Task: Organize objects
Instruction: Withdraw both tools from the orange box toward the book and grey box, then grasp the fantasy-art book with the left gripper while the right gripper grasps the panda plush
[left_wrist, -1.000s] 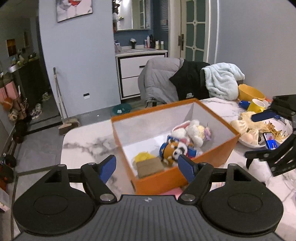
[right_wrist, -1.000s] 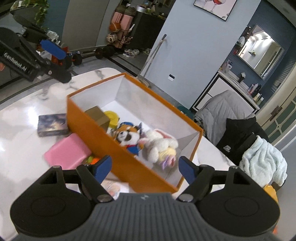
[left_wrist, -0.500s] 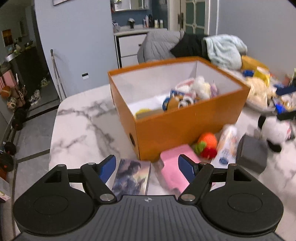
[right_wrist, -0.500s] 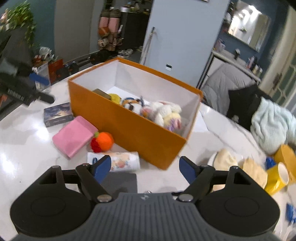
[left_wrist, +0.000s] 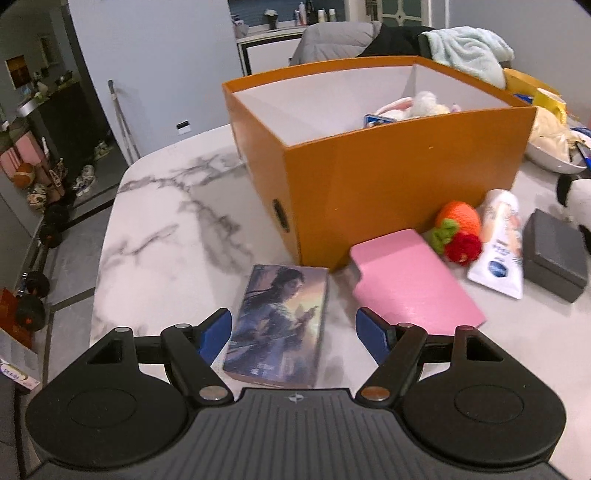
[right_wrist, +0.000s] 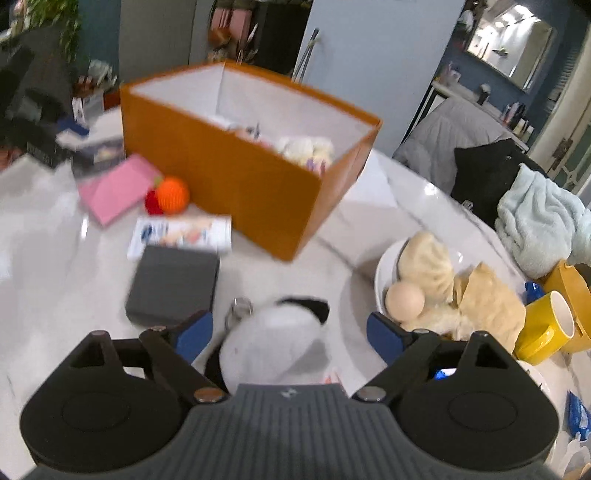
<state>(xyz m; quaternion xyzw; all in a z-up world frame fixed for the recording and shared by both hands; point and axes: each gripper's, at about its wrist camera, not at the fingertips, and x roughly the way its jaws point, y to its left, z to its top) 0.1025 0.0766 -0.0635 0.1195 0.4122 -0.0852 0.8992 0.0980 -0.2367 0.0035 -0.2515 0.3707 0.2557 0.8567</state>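
I am at the pick-up step, with both tools lowered over loose things that I judge belong in the orange box (left_wrist: 402, 177). My left tool (left_wrist: 293, 334) has its jaws apart, and the picture-cover box (left_wrist: 280, 325) lies flat on the desk (left_wrist: 166, 236) between them, not yet touched by either pad as far as I can tell. My right tool (right_wrist: 288, 334) is also spread wide, with the black-and-white plush (right_wrist: 269, 339) sitting between the jaws, close to the tool body; the view there is blurred, so I cannot tell whether anything touches it.

Next, I think the left tool needs to close squarely on the picture-cover box across its narrow sides, then lift high enough to clear the orange box's near wall, which rises just ahead. The plush is soft and round, so I would bite it near its middle.

Just right of the left tool lies the pink box (left_wrist: 413, 288), near enough that the right pad could nudge it. Beyond it, against the orange box, sit the knitted orange fruit (left_wrist: 460, 219), the white tube (left_wrist: 500, 243) and the dark grey box (left_wrist: 554, 254). Right of my right tool stands a white bowl of food (right_wrist: 380, 273), with a yellow mug (right_wrist: 546, 325) beyond.
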